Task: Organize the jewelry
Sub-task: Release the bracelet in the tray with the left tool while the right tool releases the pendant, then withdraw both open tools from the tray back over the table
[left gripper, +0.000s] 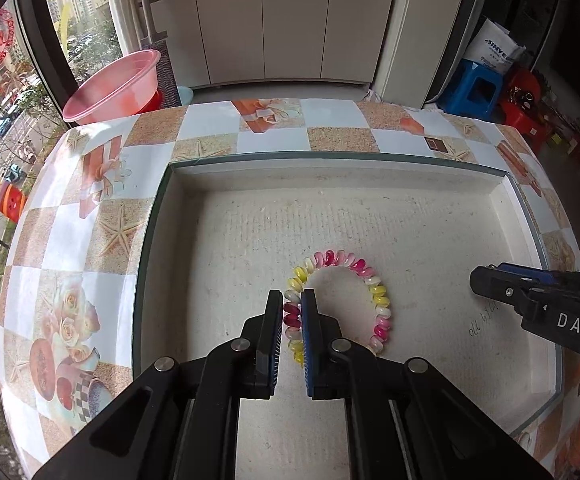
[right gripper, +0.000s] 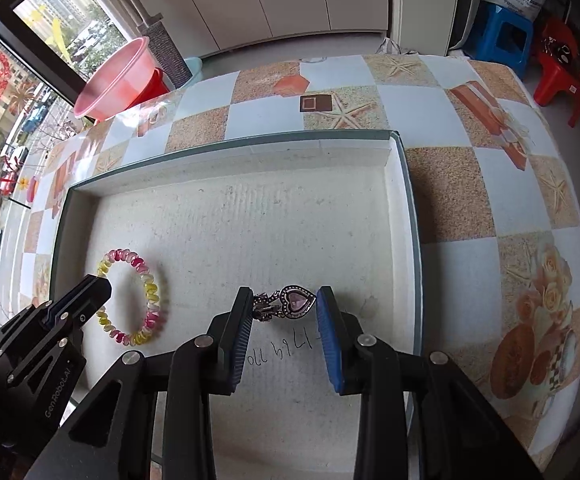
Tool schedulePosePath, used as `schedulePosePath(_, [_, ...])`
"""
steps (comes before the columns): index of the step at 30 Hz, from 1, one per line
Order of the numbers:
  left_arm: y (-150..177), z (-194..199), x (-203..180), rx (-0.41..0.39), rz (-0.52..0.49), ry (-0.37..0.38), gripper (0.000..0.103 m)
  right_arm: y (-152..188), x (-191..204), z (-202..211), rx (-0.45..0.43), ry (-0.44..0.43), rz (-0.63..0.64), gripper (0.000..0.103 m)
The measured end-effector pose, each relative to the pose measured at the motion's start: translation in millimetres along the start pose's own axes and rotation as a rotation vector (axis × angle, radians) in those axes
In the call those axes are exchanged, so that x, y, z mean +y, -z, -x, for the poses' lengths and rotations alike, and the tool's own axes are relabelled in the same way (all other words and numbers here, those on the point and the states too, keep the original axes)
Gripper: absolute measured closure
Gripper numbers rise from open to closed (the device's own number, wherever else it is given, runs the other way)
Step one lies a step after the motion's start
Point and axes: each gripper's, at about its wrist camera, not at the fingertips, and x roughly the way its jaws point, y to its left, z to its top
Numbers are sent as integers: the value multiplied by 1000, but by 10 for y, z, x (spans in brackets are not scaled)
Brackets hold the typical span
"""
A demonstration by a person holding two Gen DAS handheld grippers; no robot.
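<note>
The left hand-held gripper pinched the bracelet nearly shut, the right clamped the pendant endwise, which might pivot loose over the tray.

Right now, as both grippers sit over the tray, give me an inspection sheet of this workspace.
Surface: table under a checked starfish-and-flower cloth; a shallow white tray lies on it.
Job's things: coiled pink, yellow and white bracelet and heart pendant, both over the tray floor.
Clutter: handwriting on the tray floor; nothing else seen.
Grippers: left gripper shut on the bracelet's near-left coils; right gripper shut on the pendant, which spans its jaws.
Cables: nothing seen.
Surroundings: pink basin, white cabinets, blue stool, red stool, window onto a street.
</note>
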Motion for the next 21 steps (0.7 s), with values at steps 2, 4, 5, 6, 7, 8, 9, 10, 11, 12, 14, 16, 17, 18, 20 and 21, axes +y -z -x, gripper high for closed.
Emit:
schedulePosePath(2, [16, -22, -16, -4, -15, -12, 81, 24, 17, 10, -12, 6, 9, 67])
schedulePosePath(4, [36, -24, -49, -13, -38, -22, 81, 37, 42, 4, -17, 20, 28, 67])
schedulePosePath(5, [42, -27, -66, -13, -49, -29, 81, 41, 52, 5, -19, 24, 35, 67])
schedulePosePath(6, [47, -29, -78, -13, -58, -37, 81, 44, 56, 7, -20, 23, 38, 66])
schedulePosePath(7, [51, -26, -89, -12, -64, -43, 81, 45, 54, 10, -20, 16, 35, 62])
schedulePosePath(8, [54, -17, -100, -13, -70, -46, 81, 45, 49, 13, -18, 3, 28, 53])
schedulePosePath(9, [56, -5, -107, -13, -74, -47, 81, 43, 43, 19, -16, -7, 20, 47])
schedulePosePath(10, [55, 7, -114, -15, -77, -46, 81, 40, 40, 26, -16, -14, 13, 40])
schedulePosePath(11, [55, 27, -118, -20, -79, -43, 81, 43, 38, 46, -22, -27, 7, 40])
schedulePosePath(12, [55, 50, -121, -26, -81, -42, 81, 42, 35, 64, -29, -40, 2, 40])
schedulePosePath(14, [51, 93, -119, -34, -83, -35, 81, 40, 15, 138, -48, -67, -15, 36])
schedulePosePath(16, [45, 139, -106, -40, -76, -22, 81, 34, -6, 223, -69, -93, -40, 30])
schedulePosePath(17, [42, 165, -100, -46, -72, -15, 81, 32, -21, 264, -79, -105, -49, 29])
schedulePosePath(18, [35, 197, -91, -54, -69, -11, 81, 34, -37, 308, -87, -115, -58, 29])
schedulePosePath(20, [21, 258, -72, -67, -62, -6, 73, 39, -38, 382, -100, -122, -68, 28])
schedulePosePath(21, [14, 292, -60, -70, -57, -2, 54, 39, -36, 421, -105, -125, -69, 28])
